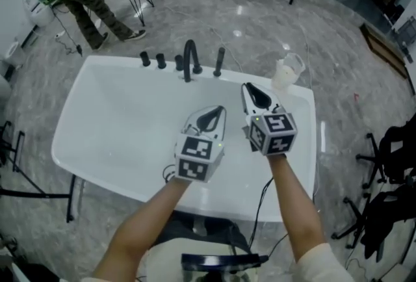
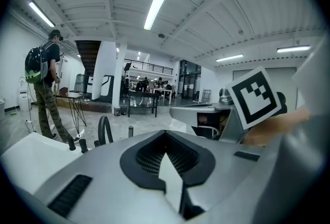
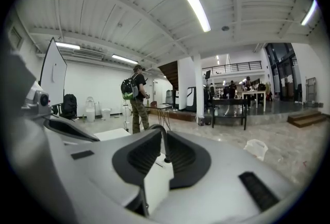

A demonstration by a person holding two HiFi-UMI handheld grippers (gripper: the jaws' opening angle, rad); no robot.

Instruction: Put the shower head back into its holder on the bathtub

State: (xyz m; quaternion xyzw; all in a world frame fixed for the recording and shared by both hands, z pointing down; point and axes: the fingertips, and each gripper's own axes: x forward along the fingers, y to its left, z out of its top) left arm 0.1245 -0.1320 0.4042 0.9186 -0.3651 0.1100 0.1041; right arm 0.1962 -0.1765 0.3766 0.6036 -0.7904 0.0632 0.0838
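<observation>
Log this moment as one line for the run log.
left tongs: shut, empty, over bathtub | right tongs: narrowly apart, empty, over bathtub | shower head: upright on rim beside faucet

I'm looking into a big open hall: grey marbled floor, white ribbed ceiling with long tube lights, a white pillar, a dark table far back, and a person with a backpack beside a small wire-legged table.

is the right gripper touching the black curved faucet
Apart. The head view shows a plain gap: bare white bathtub lies between the faucet and the right gripper.
</observation>
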